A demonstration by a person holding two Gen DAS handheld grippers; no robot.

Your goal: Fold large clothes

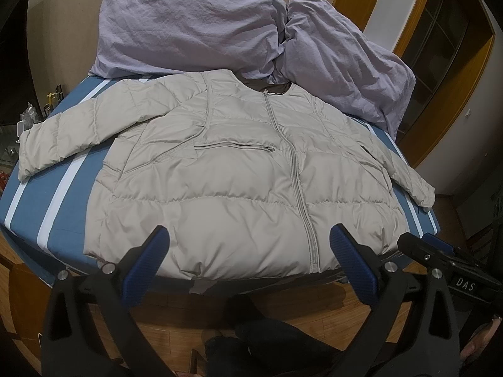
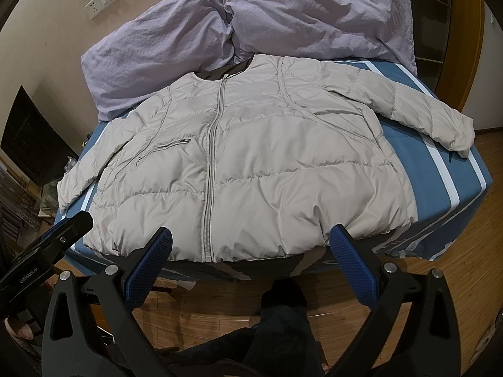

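A: Left wrist view. Left tool is spread wide, nothing between the blue pads, hovering at the hem of the puffer jacket. Jacket lies flat on the bed straight ahead of the tool, zipped, front up, both sleeves out to the sides.

B: Anything cut off?

A: Far sleeve cuff on the left hangs past the bed edge. Collar butts against the purple pillows beyond it. Right tool pokes in at the right edge, only partly in frame.

B: Right wrist view?

A: Right tool also spread, empty, at the hem of the jacket, just right of the zipper. Left tool is at the left edge, clipped by the frame. Left sleeve end is foreshortened and hard to make out. Below the tool, a dark trouser leg over wood floor; clutter at far left is too dim to identify.
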